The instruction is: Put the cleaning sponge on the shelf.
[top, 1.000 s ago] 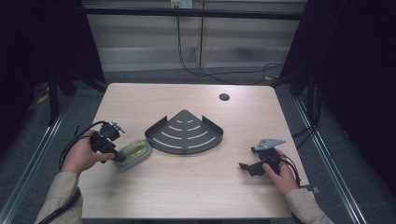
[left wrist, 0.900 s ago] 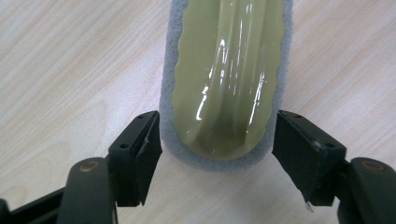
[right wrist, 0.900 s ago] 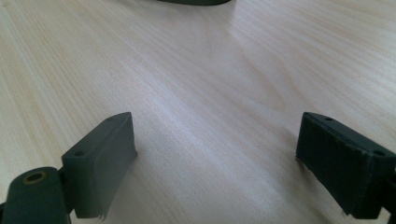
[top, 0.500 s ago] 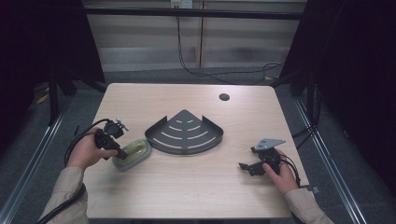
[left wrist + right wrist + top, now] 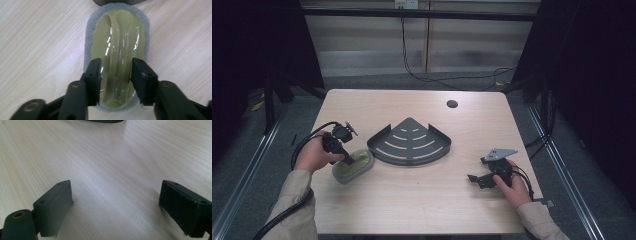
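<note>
A grey sponge pad with a glossy yellow-green handle top [image 5: 357, 167] [image 5: 117, 37] lies on the table left of a dark corner rack [image 5: 409, 142]. My left gripper [image 5: 348, 161] [image 5: 116, 67] points down onto it. Its jaws have just been closing and now flank the raised middle ridge of the handle, with a thin gap still showing on the left side. My right gripper [image 5: 474, 179] [image 5: 116, 192] rests low over bare wood at the front right, its jaws wide open with nothing between them.
The wooden table [image 5: 422, 200] has a round cable hole [image 5: 452, 104] at the back right. The rack's rim shows at the top edge of the left gripper view [image 5: 117, 2] and of the right gripper view [image 5: 105, 120]. Black cables trail off the left side.
My left hand has shifted a little to the right, bringing the gripper down over the sponge's handle, and its jaws have narrowed. The right hand has stayed put.
</note>
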A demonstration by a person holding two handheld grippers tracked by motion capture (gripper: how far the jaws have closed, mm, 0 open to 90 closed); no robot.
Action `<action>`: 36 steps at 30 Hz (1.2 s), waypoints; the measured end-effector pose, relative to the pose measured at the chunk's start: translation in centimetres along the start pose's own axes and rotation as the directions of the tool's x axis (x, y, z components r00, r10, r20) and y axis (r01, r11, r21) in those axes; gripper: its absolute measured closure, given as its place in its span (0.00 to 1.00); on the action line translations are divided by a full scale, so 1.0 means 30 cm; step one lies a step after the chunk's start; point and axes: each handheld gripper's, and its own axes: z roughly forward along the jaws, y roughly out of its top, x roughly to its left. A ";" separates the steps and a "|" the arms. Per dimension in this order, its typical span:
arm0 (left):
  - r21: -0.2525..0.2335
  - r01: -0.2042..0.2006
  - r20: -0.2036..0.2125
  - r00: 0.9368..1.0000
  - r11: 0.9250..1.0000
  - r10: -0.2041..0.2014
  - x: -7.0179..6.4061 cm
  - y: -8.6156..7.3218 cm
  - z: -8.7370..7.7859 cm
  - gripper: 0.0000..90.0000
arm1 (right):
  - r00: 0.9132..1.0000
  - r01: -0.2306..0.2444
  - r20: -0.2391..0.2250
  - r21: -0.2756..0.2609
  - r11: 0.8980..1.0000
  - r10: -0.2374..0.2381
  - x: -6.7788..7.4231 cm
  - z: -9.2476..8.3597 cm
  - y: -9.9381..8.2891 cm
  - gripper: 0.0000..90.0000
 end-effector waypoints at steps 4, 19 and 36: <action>0.014 0.031 0.002 1.000 0.999 -0.031 -0.003 0.011 0.004 0.78 | 1.000 0.000 0.000 0.000 1.000 0.000 0.000 0.000 0.000 0.12; 0.027 0.103 0.024 0.994 0.994 -0.104 0.004 0.031 -0.071 0.79 | 1.000 -0.002 0.000 0.000 1.000 0.002 0.001 0.000 0.000 0.12; 0.027 0.111 0.041 0.993 0.993 -0.112 0.011 0.081 -0.131 0.79 | 1.000 0.002 0.002 -0.003 1.000 -0.002 -0.001 0.000 0.000 0.12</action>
